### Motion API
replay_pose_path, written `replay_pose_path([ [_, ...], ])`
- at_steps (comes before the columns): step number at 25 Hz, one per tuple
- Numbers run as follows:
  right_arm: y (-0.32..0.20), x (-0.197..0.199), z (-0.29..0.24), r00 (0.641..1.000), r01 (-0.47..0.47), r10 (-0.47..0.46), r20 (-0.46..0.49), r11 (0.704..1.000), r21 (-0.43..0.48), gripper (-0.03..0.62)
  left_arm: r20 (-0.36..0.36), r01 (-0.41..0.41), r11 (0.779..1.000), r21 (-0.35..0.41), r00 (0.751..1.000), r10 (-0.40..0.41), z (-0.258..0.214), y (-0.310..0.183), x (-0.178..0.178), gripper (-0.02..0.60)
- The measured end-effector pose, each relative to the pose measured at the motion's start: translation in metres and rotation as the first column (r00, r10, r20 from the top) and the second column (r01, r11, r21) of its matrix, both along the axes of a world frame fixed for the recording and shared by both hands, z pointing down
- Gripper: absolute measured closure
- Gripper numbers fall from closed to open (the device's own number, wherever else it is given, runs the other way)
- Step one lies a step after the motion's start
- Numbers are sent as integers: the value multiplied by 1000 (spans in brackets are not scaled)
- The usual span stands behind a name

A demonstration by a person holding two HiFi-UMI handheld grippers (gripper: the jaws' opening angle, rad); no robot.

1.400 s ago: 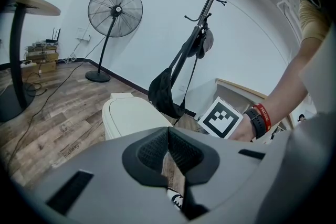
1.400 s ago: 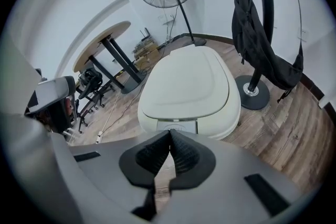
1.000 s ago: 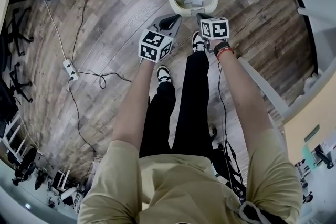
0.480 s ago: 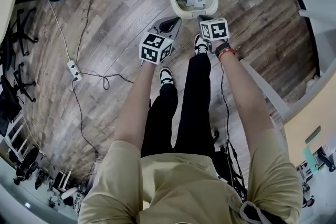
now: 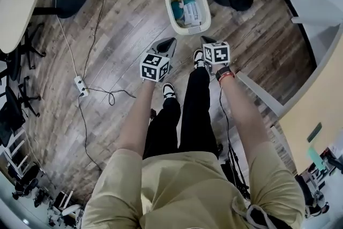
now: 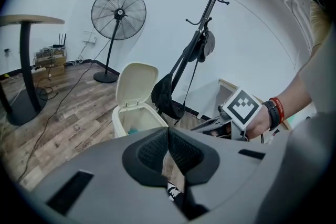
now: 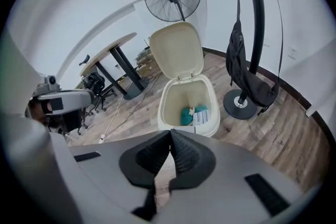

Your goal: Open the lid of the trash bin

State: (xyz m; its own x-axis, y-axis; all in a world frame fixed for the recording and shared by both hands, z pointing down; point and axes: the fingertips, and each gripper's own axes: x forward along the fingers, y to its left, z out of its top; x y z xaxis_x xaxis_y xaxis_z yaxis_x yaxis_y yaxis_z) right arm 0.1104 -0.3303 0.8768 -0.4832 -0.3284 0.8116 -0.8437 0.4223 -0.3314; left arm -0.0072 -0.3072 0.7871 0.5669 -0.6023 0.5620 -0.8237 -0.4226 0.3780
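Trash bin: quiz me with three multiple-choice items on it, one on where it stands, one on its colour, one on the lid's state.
1. Where is the trash bin?
A: on the table.
B: on the wood floor, ahead of the person's shoes.
C: behind the person.

2. What colour is its shell?
A: black.
B: red.
C: cream.

3. How is its lid?
A: swung up, bin open.
B: shut flat.
C: lying loose on the floor.

Key:
1 B, the head view shows it on the planks beyond both shoes.
2 C, it is cream in every view.
3 A, the right gripper view shows the lid upright on its hinge and rubbish inside.
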Motion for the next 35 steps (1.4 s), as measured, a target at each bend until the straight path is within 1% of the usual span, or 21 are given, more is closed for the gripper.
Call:
replay_pose_path([
  [5, 13, 6, -54, 999, -36, 34, 32, 999, 33, 582, 6, 23, 1000, 10, 1000, -23, -41, 15, -6, 557],
  [7, 16, 8, -76, 997, -62, 60, 47, 997, 50, 582, 1, 38, 999, 20, 999, -38, -58, 17, -7, 557],
  [10, 22, 9, -111, 992, -107, 101, 80, 991, 77, 582, -2, 72, 997, 15, 997, -72, -86, 21, -7, 558],
  [12, 24, 8, -137, 989, -121, 112, 91, 987, 103, 582, 6, 87, 996, 17, 996, -88, -105, 22, -8, 557],
  [16, 28, 8, -188, 989, -129, 115, 91, 977, 171, 582, 31, 84, 996, 34, 996, -85, -144, 33, -9, 558],
  [24, 45, 18, -285, 994, -107, 94, 57, 945, 310, 580, 22, 99, 989, 105, 995, -102, -230, 55, -12, 558],
  [30, 72, 17, -349, 986, -156, 126, 107, 921, 356, 582, 17, 104, 981, 164, 994, -108, -297, 76, -10, 558],
  [35, 97, 16, -396, 988, -144, 105, 115, 900, 412, 580, 8, 112, 967, 228, 993, -117, -342, 103, -15, 558],
])
